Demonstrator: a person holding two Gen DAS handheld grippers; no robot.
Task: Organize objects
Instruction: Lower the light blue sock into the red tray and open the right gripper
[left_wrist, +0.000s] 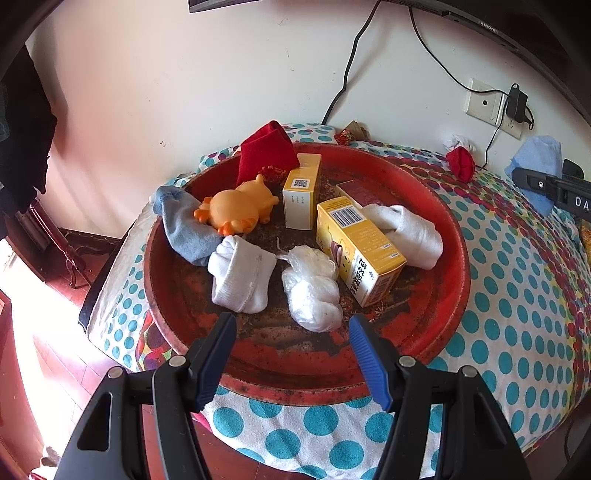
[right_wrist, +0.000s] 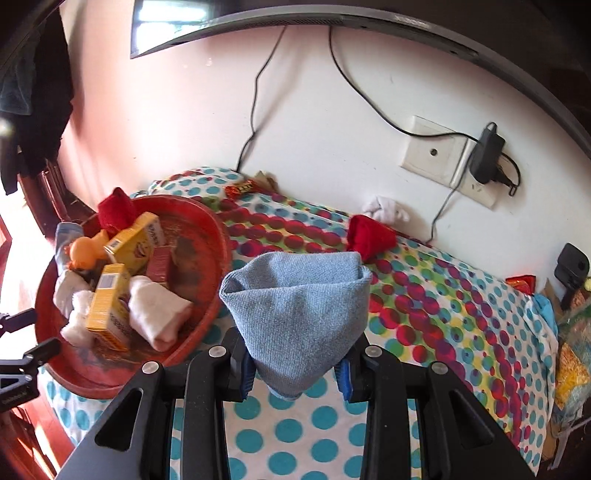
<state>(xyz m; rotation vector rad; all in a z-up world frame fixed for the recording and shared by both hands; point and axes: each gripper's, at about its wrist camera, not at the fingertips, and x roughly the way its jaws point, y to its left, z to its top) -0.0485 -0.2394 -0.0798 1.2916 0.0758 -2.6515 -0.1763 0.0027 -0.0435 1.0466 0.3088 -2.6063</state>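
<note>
While the right claw (right_wrist: 295, 373) pinches a folded blue cloth (right_wrist: 295, 314) between its narrow-set pads, the red basin (right_wrist: 218, 236) that seems to be collecting the clutter lies ahead and to that claw's left, its rim just beside the cloth in the right wrist view. Judging by the task, the coming move is a carry leftward over that rim, so the right hand is the one that matters; the cloth hangs point-down from the pads with its broad fold running across the claw, side to side.

Directly over the basin's near rim, the left claw (left_wrist: 291, 332) stands wide with nothing between its fingers, a white plastic bundle (left_wrist: 314, 291) just ahead of it and a rolled white sock (left_wrist: 240, 280) ahead to its left.

Beyond the right claw, on the dotted cover of the desk (right_wrist: 443, 314), a red sock (right_wrist: 369, 236) lies near the wall, still outside the basin.

How deep the pads bite the cloth is hidden by its own folds. Things at the desk's far right edge are cut off and too blurred to name.
</note>
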